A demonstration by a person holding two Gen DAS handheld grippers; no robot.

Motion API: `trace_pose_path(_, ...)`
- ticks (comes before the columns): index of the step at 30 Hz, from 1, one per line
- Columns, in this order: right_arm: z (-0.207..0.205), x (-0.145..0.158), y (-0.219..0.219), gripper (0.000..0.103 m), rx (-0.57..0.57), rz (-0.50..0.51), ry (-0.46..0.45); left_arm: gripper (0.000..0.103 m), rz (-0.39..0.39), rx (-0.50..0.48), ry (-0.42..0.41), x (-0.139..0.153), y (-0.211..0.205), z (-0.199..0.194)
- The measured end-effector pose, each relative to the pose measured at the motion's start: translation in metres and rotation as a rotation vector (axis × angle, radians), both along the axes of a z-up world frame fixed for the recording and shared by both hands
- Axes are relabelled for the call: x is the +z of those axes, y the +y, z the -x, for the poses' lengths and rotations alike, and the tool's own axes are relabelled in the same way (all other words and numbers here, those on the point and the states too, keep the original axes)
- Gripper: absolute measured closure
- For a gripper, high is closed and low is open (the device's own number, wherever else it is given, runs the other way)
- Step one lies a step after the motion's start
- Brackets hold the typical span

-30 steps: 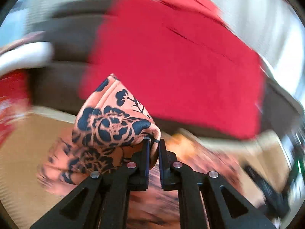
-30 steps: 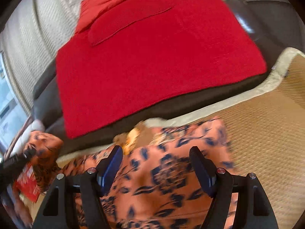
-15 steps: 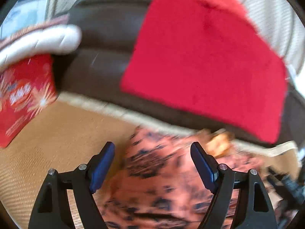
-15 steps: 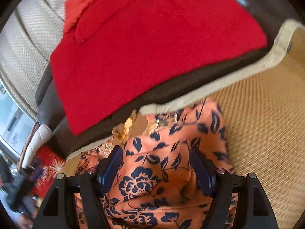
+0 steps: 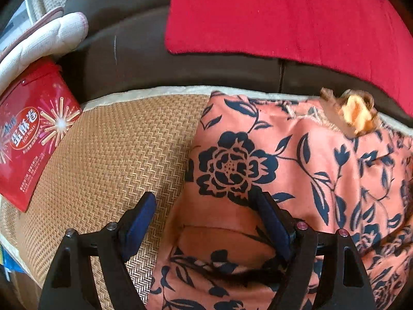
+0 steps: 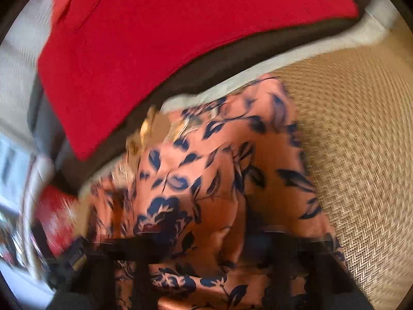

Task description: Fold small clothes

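Mid-fold; floral garment (image 5: pixel 296 170) flat on woven mat (image 5: pixel 108 160); left gripper (image 5: pixel 206 219) spread over its left edge; right gripper (image 6: pixel 206 242) blurred, cannot tell; next: pinch an edge, fold across

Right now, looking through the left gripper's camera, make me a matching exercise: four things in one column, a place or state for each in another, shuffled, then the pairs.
Things:
1. floral garment
2. red box
3. red cloth
4. left gripper

Places or states:
A. draped on the dark sofa
B. open above the garment's left edge
C. at the mat's far left
D. lying on the woven mat

Pairs: 1-D, 2-C, 3-A, 4-B
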State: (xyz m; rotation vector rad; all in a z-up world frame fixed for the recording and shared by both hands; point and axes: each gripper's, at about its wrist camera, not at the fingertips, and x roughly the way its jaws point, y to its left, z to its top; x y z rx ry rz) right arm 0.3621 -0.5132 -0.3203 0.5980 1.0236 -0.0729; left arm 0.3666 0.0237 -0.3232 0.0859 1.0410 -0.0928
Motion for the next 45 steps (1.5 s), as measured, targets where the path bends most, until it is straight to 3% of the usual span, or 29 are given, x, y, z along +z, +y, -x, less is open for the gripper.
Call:
trace_pose_path(2,0.004,0.007,0.011,0.092,0.008,0.03,-0.025,0.021,0.04,0.008,-0.065,0.017,0.007,0.009)
trace_pose_path(4,0.013,0.04,0.021,0.092,0.014,0.154,-0.167,0.021,0.051,0.018,-0.12,0.029,0.01,0.012)
trace_pose_path(7,0.02,0.066,0.02,0.092,-0.025,0.224,-0.284,0.021,0.015,0.002,-0.118,0.031,0.002,0.012)
trace_pose_path(9,0.018,0.057,0.009,0.092,-0.067,0.262,-0.253,0.021,-0.053,-0.029,-0.058,0.013,-0.008,0.005)
trace_pose_path(11,0.006,0.017,-0.013,0.086,-0.107,0.23,-0.092,0.021,-0.115,-0.056,0.03,-0.011,-0.018,-0.002)
trace_pose_path(12,0.001,-0.002,-0.022,0.084,-0.109,0.185,-0.008,0.021,-0.111,-0.055,0.034,-0.013,-0.017,-0.002)
trace_pose_path(14,0.008,-0.001,-0.039,0.085,-0.136,0.113,-0.05,0.021,-0.08,-0.039,0.019,-0.003,-0.013,-0.004)
trace_pose_path(16,0.021,0.025,-0.046,0.082,-0.221,0.157,-0.103,0.021,-0.039,-0.028,-0.028,0.011,-0.006,-0.001)
trace_pose_path(18,0.04,0.05,-0.048,0.081,-0.274,0.215,-0.237,0.021,0.003,-0.037,-0.062,0.022,-0.006,0.0)
trace_pose_path(19,0.042,0.054,-0.044,0.081,-0.239,0.197,-0.281,0.021,0.022,-0.052,-0.069,0.021,-0.009,-0.001)
trace_pose_path(21,0.03,0.047,-0.027,0.081,-0.122,0.151,-0.269,0.021,0.026,-0.082,-0.075,0.023,-0.023,0.003)
trace_pose_path(23,0.018,0.034,-0.002,0.081,-0.007,0.21,-0.189,0.021,-0.001,-0.102,-0.036,0.015,-0.035,0.002)
trace_pose_path(25,0.002,0.008,0.022,0.081,0.085,0.256,-0.046,0.021,-0.072,-0.128,0.048,-0.006,-0.05,0.0)
trace_pose_path(26,-0.003,-0.01,0.029,0.08,0.123,0.248,0.037,0.021,-0.109,-0.146,0.031,-0.01,-0.054,0.004)
trace_pose_path(28,0.01,-0.004,0.033,0.08,0.126,0.296,0.003,0.021,-0.123,-0.159,0.007,-0.001,-0.058,0.011)
trace_pose_path(30,0.024,0.01,0.039,0.08,0.122,0.271,-0.052,0.021,-0.041,-0.163,-0.03,0.014,-0.055,0.024)
trace_pose_path(31,0.035,0.016,0.039,0.08,0.129,0.256,-0.096,0.021,-0.035,-0.157,-0.034,0.017,-0.054,0.032)
trace_pose_path(32,0.038,0.011,0.045,0.081,0.145,0.256,-0.081,0.021,-0.054,-0.158,-0.016,0.015,-0.053,0.036)
trace_pose_path(34,0.032,-0.017,0.056,0.081,0.195,0.258,0.043,0.021,-0.06,-0.158,0.031,0.006,-0.044,0.048)
trace_pose_path(35,0.042,-0.014,0.057,0.081,0.176,0.272,-0.021,0.021,-0.033,-0.143,0.042,0.007,-0.036,0.053)
trace_pose_path(36,0.051,-0.009,0.056,0.081,0.161,0.255,-0.031,0.021,0.016,-0.123,0.047,0.011,-0.025,0.06)
trace_pose_path(37,0.073,0.002,0.053,0.08,0.145,0.184,-0.072,0.021,0.066,-0.108,0.041,0.016,-0.013,0.068)
trace_pose_path(39,0.109,0.016,0.049,0.079,0.149,0.138,-0.167,0.021,0.113,-0.077,0.006,0.021,0.014,0.089)
trace_pose_path(42,0.167,0.024,0.028,0.065,0.108,0.188,-0.166,0.017,0.116,-0.011,-0.062,0.029,0.059,0.137)
trace_pose_path(44,0.2,0.025,0.007,0.022,0.047,0.145,-0.13,0.016,0.155,0.032,-0.041,0.021,0.083,0.163)
trace_pose_path(45,0.205,0.02,0.0,0.022,0.01,0.126,-0.118,0.016,0.174,0.04,-0.021,0.013,0.093,0.166)
